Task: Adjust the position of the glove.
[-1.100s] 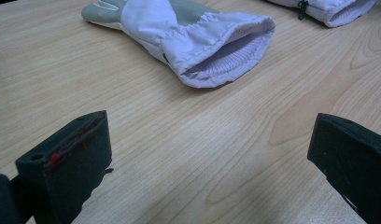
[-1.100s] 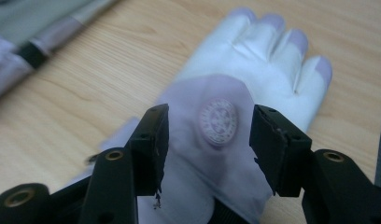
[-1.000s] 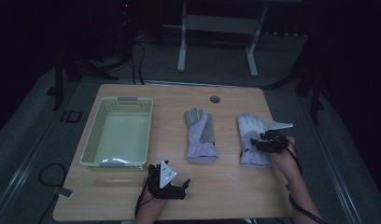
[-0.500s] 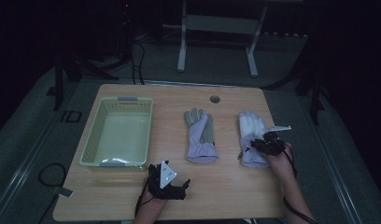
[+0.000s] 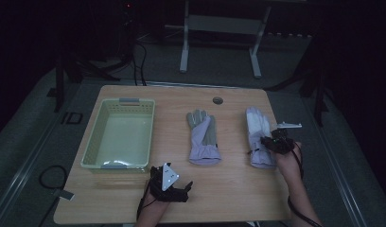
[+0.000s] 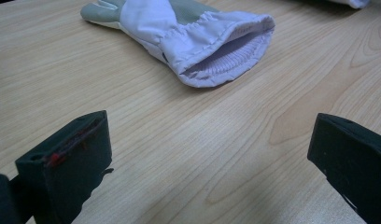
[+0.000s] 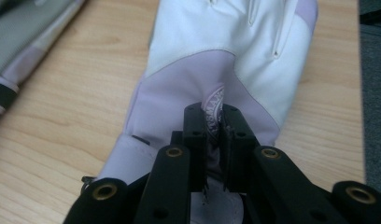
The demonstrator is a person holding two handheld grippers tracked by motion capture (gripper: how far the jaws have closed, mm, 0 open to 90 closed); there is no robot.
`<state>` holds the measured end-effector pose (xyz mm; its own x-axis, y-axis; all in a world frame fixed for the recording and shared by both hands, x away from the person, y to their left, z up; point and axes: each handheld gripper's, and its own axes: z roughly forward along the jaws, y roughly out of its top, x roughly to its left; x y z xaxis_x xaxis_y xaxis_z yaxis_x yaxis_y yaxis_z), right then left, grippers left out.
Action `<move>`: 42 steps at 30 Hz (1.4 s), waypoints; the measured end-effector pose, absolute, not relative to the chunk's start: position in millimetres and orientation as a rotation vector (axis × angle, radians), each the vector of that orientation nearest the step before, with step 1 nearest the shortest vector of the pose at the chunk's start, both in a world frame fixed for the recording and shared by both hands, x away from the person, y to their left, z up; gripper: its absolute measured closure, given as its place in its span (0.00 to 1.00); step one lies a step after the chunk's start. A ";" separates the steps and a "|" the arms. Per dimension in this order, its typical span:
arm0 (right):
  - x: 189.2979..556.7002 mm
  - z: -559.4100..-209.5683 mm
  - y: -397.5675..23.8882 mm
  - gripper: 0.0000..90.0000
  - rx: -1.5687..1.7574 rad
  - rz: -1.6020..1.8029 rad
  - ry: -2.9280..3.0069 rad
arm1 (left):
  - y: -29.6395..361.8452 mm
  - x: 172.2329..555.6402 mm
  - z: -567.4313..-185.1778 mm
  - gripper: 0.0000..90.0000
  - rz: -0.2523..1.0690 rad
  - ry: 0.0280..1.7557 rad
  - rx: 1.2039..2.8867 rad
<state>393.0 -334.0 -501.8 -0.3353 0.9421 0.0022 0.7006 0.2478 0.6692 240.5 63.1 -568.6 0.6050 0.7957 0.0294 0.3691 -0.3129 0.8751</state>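
Observation:
Two pale lilac and white gloves lie flat on the wooden table. On the right glove my right gripper has just been closing. Its jaws now pinch a raised fold of the glove's lilac back fabric. The middle glove has a grey palm patch, and its cuff opens toward my left gripper. That gripper rests near the table's front edge with its jaws wide open over bare wood.
A pale green plastic basket stands on the left half of the table. At the far edge of the tabletop is a small round grommet. Dark floor, cables and a metal stand lie beyond.
The right gripper's jaws have closed onto the right glove, gathering a fold of fabric. The left gripper has stayed put.

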 end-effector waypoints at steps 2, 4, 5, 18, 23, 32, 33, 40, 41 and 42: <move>392.9 -498.1 -333.5 0.92 1.505 0.819 2.120 | 63.0 240.5 -568.6 0.00 0.587 0.929 1.916; 392.7 -483.1 -331.0 0.92 1.517 0.834 2.088 | 63.0 240.5 -568.5 0.00 0.587 0.930 1.916; 392.7 -483.1 -331.0 0.92 1.517 0.834 2.088 | 63.1 240.6 -568.6 0.00 0.586 0.930 1.916; 393.5 -430.4 -300.0 0.92 1.502 0.891 2.033 | 63.0 240.5 -568.6 0.00 0.588 0.929 1.916; 394.4 -407.8 -276.4 0.92 1.479 0.898 2.034 | 63.0 240.4 -568.6 0.00 0.589 0.928 1.915; 393.2 -391.7 -233.0 0.92 1.495 0.869 2.014 | 63.2 240.1 -568.6 0.00 0.590 0.926 1.910; 392.7 -392.2 -225.6 0.92 1.500 0.874 2.023 | 63.1 240.1 -568.7 0.00 0.590 0.926 1.909; 390.1 -399.5 -189.0 0.92 1.499 0.876 2.071 | 63.3 239.9 -568.5 0.00 0.589 0.922 1.911; 389.4 -400.2 -182.6 0.92 1.496 0.874 2.075 | 63.4 239.9 -568.5 0.00 0.589 0.922 1.911; 388.5 -401.3 -176.5 0.92 1.497 0.877 2.079 | 63.4 239.8 -568.5 0.00 0.589 0.922 1.911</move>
